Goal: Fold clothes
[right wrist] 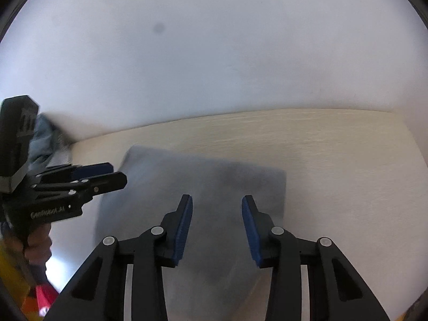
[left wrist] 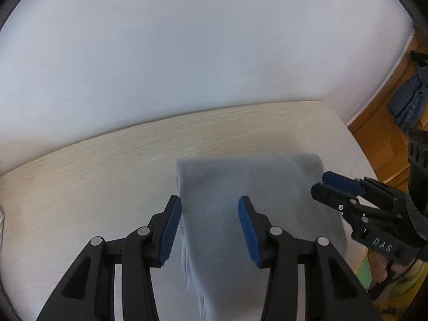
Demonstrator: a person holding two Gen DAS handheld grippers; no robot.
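Left edge of the right wrist view: denim pile against the white wall, partly behind the left gripper's body. Left gripper sits above the cloth's left side, jaws spread, pads clear of the fabric, nothing pinched. In the right wrist view the same gripper comes in from the left, its tips over the cloth's left edge, a hand on its handle. Grey cloth lies folded into a flat rectangle on the pale wood table, near the table's right side; blurred, so the fold lines don't resolve. Right gripper hangs over the cloth's right half, jaws spread, nothing between the pads. In the left wrist view it enters from the right with tips at the cloth's right edge; contact can't be told. Far right: wood floor, more blue fabric on it.
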